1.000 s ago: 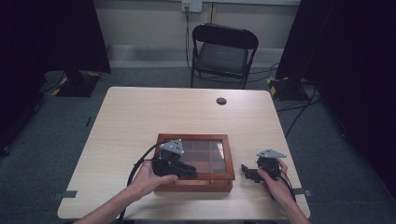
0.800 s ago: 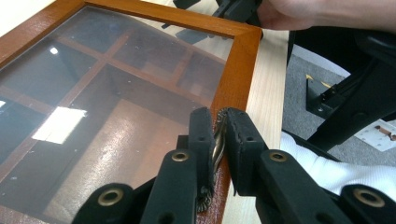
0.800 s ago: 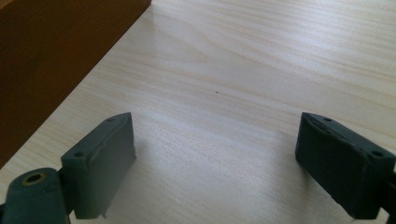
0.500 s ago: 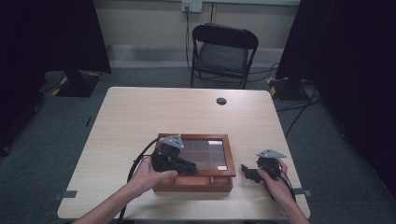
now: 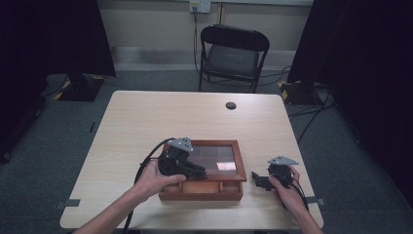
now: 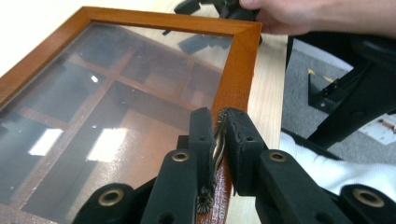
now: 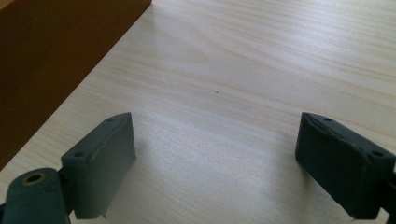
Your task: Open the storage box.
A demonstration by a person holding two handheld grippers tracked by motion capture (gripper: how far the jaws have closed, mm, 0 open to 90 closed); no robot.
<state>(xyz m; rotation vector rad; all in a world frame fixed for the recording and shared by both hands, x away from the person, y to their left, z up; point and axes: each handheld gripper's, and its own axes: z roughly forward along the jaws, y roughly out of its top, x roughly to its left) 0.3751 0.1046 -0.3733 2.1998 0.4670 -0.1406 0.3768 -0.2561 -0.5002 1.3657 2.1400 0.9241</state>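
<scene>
The left gripper (image 5: pixel 197 171) rests over the near left part of the wooden box (image 5: pixel 200 187), whose glass lid (image 5: pixel 216 158) is raised off the base at its front edge. In the left gripper view the left gripper's (image 6: pixel 218 135) jaws are clamped on a small metal latch (image 6: pixel 217 140) at the front edge of the lid frame (image 6: pixel 238 70); the glass pane (image 6: pixel 107 107) extends ahead and to the left of the jaws. The right gripper (image 5: pixel 254 176) sits on the table (image 5: pixel 146 117) just beside the right end of the box, without touching it. In the right gripper view the right gripper's (image 7: pixel 215 161) jaws stand wide apart over bare tabletop, with the box side (image 7: pixel 51 56) ahead and to their left.
</scene>
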